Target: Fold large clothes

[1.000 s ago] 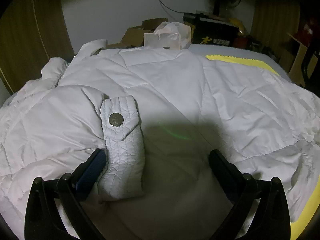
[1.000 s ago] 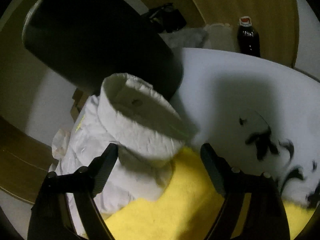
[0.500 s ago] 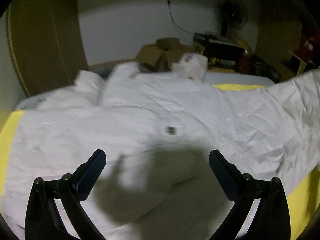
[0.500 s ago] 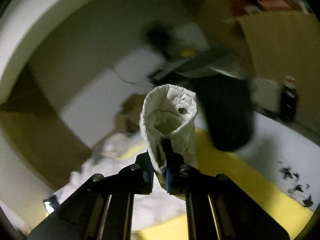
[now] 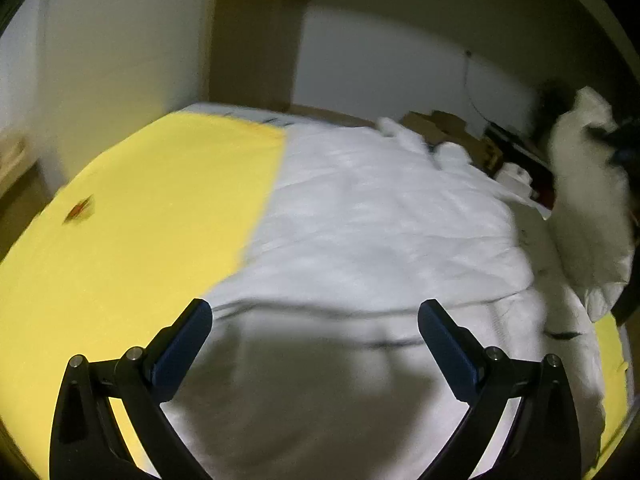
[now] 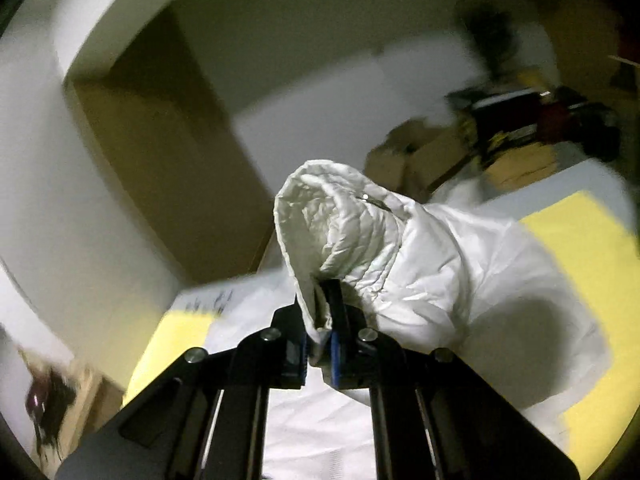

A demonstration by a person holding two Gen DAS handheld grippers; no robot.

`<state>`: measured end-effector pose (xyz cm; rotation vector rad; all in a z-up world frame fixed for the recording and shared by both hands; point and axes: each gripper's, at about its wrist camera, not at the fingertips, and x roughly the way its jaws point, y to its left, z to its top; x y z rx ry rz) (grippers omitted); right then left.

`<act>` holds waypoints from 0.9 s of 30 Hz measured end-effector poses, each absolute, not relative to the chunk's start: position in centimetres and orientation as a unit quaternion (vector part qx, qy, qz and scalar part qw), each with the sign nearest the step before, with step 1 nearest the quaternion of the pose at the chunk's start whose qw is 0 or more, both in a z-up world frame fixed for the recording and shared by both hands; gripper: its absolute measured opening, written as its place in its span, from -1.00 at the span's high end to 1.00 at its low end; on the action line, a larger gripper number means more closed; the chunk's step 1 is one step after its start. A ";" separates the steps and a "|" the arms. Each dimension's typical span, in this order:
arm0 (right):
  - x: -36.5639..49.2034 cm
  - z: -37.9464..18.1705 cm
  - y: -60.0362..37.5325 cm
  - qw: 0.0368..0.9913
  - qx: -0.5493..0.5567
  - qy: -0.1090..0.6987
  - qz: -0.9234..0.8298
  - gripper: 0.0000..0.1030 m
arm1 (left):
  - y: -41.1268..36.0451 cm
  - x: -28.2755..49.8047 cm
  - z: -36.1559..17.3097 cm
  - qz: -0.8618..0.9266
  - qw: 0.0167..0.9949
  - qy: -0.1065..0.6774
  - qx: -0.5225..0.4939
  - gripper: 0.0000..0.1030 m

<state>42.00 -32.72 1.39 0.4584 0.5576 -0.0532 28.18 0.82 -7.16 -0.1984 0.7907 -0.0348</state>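
Observation:
A large white padded jacket (image 5: 384, 216) lies spread over a yellow sheet (image 5: 152, 208) on the bed. My left gripper (image 5: 316, 320) hangs open above the jacket's near edge, nothing between its blue pads. In the right wrist view my right gripper (image 6: 320, 320) is shut on the quilted cuff (image 6: 332, 216) of a sleeve, lifted off the bed with the sleeve trailing down to the right. That raised sleeve (image 5: 588, 200) also shows at the right edge of the left wrist view.
Cardboard boxes (image 5: 436, 124) and dark clutter (image 6: 532, 120) stand beyond the bed's far end by the white wall. A wooden wardrobe (image 6: 160, 152) stands at the left. The yellow sheet (image 6: 588, 248) shows bare at both sides of the jacket.
My right gripper shut on the sleeve cuff and has carried it up and across. My left gripper stayed open and swung left, bringing the bare yellow sheet into view.

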 end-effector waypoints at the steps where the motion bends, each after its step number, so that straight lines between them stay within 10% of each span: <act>1: 42.8 -0.1 -30.5 0.932 0.221 0.288 -0.014 0.84 | 2.1 27.6 -7.3 -0.012 0.918 0.384 -0.100 -0.99; 9: 47.8 -9.2 -16.6 0.914 0.134 0.384 -0.008 0.61 | 8.5 25.0 -7.9 0.010 0.915 0.385 -0.125 -0.99; 11: 49.2 -10.5 -16.2 0.904 0.126 0.409 0.009 -0.38 | 8.9 24.7 -8.4 0.009 0.913 0.387 -0.126 -0.99; 12: 49.4 -11.1 -16.3 0.895 0.132 0.424 0.030 -0.50 | 9.2 24.7 -8.6 0.007 0.912 0.390 -0.127 -0.99; 20: 44.3 -7.3 -23.2 0.927 0.177 0.332 -0.004 -0.50 | 8.6 25.1 -10.0 -0.014 0.904 0.404 -0.135 -0.99; 27: 46.3 -15.4 -25.3 0.871 0.078 0.485 -0.015 -0.48 | 6.7 24.7 -10.5 -0.031 0.899 0.421 -0.117 -0.99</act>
